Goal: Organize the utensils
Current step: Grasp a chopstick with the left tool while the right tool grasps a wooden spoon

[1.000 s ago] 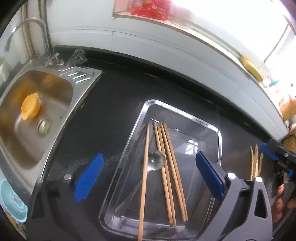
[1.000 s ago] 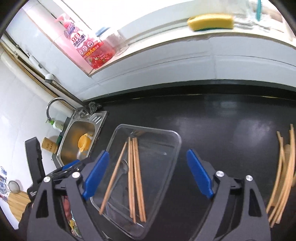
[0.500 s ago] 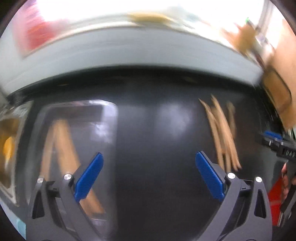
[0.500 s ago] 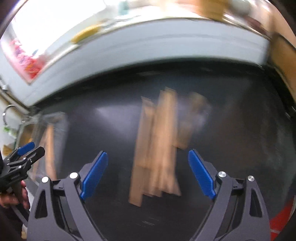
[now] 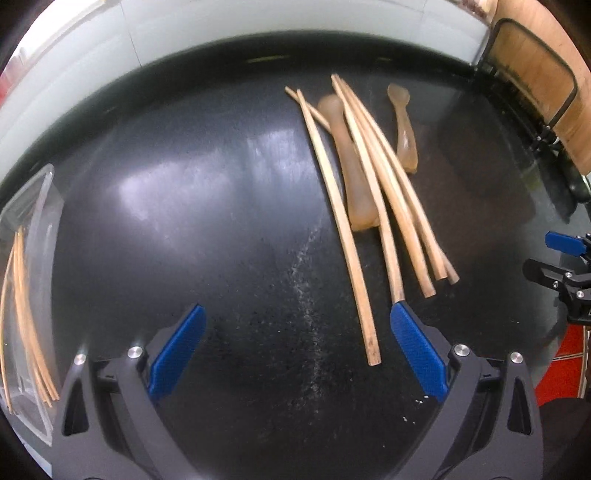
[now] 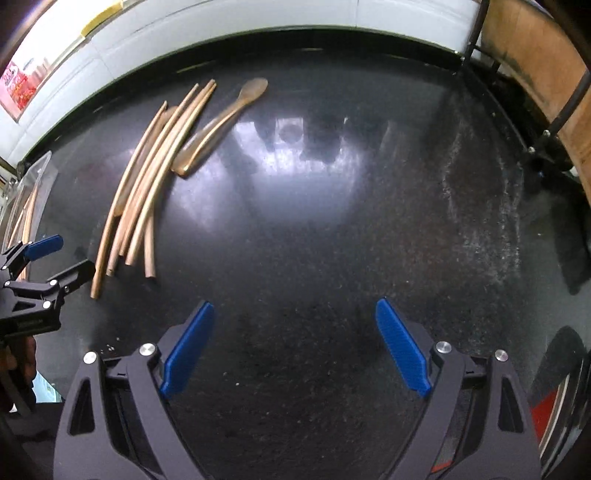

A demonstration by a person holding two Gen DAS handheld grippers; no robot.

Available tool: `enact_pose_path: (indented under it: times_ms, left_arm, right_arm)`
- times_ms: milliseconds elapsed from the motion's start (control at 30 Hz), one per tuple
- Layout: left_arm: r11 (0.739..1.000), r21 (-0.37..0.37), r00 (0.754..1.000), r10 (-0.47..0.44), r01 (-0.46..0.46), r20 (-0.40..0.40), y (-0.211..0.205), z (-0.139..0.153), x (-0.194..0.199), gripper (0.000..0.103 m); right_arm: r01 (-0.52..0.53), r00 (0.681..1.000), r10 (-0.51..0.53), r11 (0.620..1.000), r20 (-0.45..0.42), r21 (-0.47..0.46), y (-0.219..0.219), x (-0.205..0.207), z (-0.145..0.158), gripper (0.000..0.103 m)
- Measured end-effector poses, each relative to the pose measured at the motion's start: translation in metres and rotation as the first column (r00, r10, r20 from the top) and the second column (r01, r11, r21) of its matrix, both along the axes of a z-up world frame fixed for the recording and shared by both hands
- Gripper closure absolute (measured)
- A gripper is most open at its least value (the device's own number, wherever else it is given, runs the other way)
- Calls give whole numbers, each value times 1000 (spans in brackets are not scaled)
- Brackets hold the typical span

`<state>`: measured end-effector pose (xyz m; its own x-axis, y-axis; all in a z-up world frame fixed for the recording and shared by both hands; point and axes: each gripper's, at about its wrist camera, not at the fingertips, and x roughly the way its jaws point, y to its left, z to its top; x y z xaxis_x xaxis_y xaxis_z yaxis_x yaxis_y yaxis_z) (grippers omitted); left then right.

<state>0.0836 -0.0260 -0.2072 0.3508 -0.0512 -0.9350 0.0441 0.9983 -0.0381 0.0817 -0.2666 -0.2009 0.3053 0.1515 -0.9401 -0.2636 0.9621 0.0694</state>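
Observation:
Several loose wooden chopsticks [image 5: 369,192] lie in a fan on the black counter [image 5: 203,221], over one translucent amber spoon [image 5: 351,162]. A second amber spoon [image 5: 404,125] lies just right of them. My left gripper [image 5: 295,310] hangs open above the counter; its right fingertip sits at the near end of one chopstick. In the right wrist view the same chopsticks [image 6: 147,188] and spoon [image 6: 221,118] lie far left, and my right gripper [image 6: 295,304] is open over bare counter. A clear tray [image 5: 40,206] at the left edge holds several chopsticks [image 5: 22,314].
A wooden cutting board [image 5: 535,74] stands in a black wire rack at the upper right. White tiled wall [image 5: 258,18] runs along the counter's back. The right gripper [image 5: 550,254] shows at the right edge, and the left gripper [image 6: 62,258] at the left.
Both views swung from the sink and tray to the loose pile on the right. Both grippers came lower toward the counter. Their jaws stayed open.

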Motion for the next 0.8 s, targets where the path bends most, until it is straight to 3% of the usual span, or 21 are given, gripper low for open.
enact_pose_path:
  times_ms: [100, 433, 600, 800]
  left_arm:
    - [999, 47, 1000, -8, 8, 2, 3, -7, 4, 6]
    - [997, 65, 998, -40, 37, 55, 30, -4, 45, 6]
    - [996, 53, 996, -68, 65, 52, 41, -5, 70, 6]
    - [992, 45, 991, -117, 114, 72, 51, -5, 95, 6]
  right_arm:
    - [3, 1000, -3, 1000, 9, -4, 9, 11, -3, 17]
    - [107, 994, -106, 988, -13, 110, 58, 89, 18, 17]
    - [157, 988, -155, 983, -23, 96, 92, 127, 14, 17]
    - [201, 979, -201, 979, -23, 10, 104, 155, -5, 18]
